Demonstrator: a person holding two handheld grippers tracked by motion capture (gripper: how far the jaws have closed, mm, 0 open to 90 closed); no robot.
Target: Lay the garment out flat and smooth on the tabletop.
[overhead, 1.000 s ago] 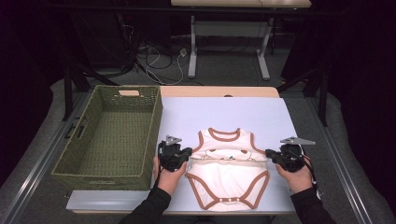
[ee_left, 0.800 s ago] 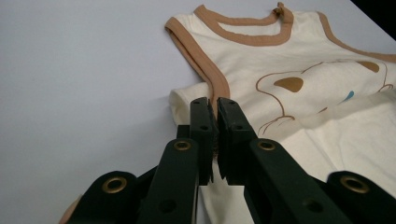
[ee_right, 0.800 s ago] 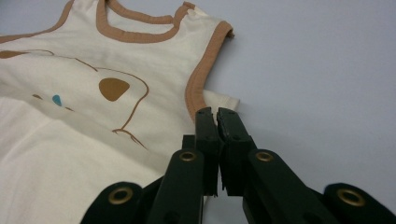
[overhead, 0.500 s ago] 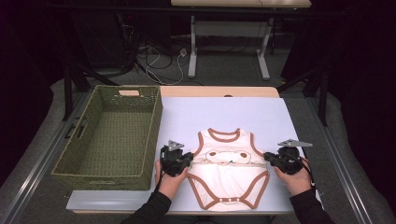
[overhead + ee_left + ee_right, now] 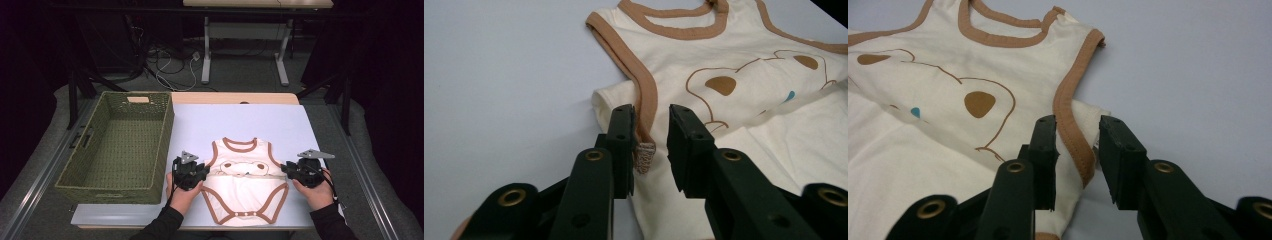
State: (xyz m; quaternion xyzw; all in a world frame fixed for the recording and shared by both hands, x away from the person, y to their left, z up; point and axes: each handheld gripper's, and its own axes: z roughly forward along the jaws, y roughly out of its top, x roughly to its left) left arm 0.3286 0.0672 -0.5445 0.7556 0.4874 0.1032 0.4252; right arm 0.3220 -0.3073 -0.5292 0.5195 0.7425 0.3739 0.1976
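A cream baby bodysuit [image 5: 245, 187] with brown trim and a bear print lies flat on the pale table [image 5: 200, 125], with a crease across its middle. My left gripper [image 5: 203, 170] is at its left side edge and my right gripper [image 5: 284, 169] at its right side edge. In the left gripper view the jaws [image 5: 651, 132] stand a little apart around the brown armhole trim [image 5: 644, 100], not pressing it. In the right gripper view the jaws [image 5: 1078, 142] likewise straddle the trimmed edge [image 5: 1068, 125] with a gap. Both pairs of jaws have just been opening, with fabric between them.
A green woven basket [image 5: 165, 125] stands on the table's left side, close to my left hand. The table's front edge runs just below the bodysuit. Bare table surface lies behind the garment, with desk legs and cables on the floor beyond.
Both grippers' jaws have parted from shut and let go of the bodysuit's side edges. The garment lies settled on the table. The hands have barely shifted.
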